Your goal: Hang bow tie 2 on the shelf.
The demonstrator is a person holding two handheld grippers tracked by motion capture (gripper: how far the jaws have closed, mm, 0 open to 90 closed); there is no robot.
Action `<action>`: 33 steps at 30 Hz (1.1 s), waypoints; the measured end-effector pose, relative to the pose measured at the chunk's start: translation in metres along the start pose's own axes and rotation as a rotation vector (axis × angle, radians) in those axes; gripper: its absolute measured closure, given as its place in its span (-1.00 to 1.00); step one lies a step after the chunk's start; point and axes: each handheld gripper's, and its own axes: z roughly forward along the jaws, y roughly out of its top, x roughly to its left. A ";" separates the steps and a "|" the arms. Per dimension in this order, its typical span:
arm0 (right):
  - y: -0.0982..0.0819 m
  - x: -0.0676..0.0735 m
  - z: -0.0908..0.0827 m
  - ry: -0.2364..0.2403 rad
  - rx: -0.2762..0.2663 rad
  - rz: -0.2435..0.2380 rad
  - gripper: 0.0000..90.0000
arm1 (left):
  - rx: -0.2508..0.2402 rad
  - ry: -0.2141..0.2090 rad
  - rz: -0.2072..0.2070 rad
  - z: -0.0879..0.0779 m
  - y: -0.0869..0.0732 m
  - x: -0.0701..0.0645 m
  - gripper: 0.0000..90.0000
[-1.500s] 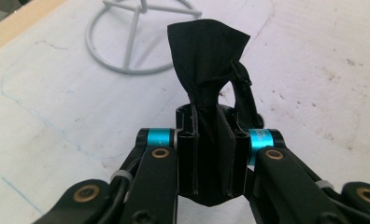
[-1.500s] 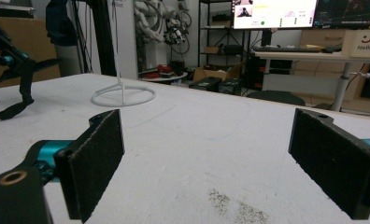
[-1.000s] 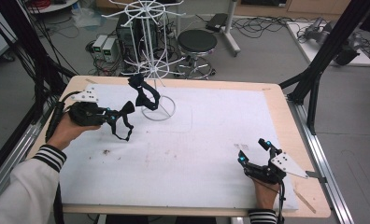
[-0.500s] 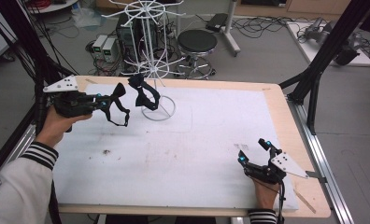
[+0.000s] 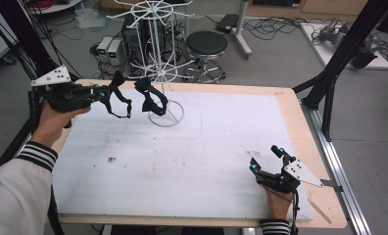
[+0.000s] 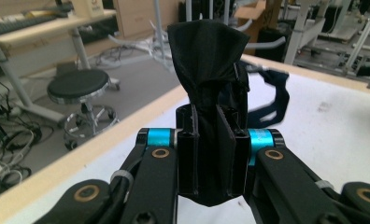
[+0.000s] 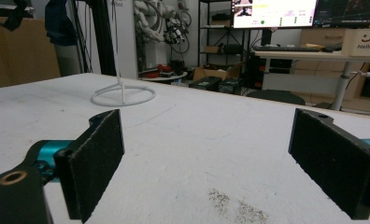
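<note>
Since the earlier frame, the left gripper (image 5: 114,93) has been raised from the tabletop toward the white wire rack (image 5: 158,54), its jaws clamped tight on a black strap (image 6: 206,60) that dangles just left of the rack's pole. A second black strap (image 5: 151,98) is seen hanging on the rack beside it. Well right of the rack, the right gripper (image 5: 265,159) is held near the table (image 5: 290,105) edge, jaws wide apart with nothing between them
</note>
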 end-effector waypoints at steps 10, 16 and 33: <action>0.000 0.000 0.000 0.002 0.000 0.000 -0.78 | -0.043 0.029 0.006 0.004 0.014 0.010 0.76; 0.000 0.000 0.000 0.002 0.002 -0.001 -0.78 | -0.054 0.032 0.009 0.012 0.021 0.015 0.75; 0.000 0.000 0.000 0.001 0.002 0.000 -0.78 | -0.087 0.076 -0.015 0.030 0.025 0.027 0.76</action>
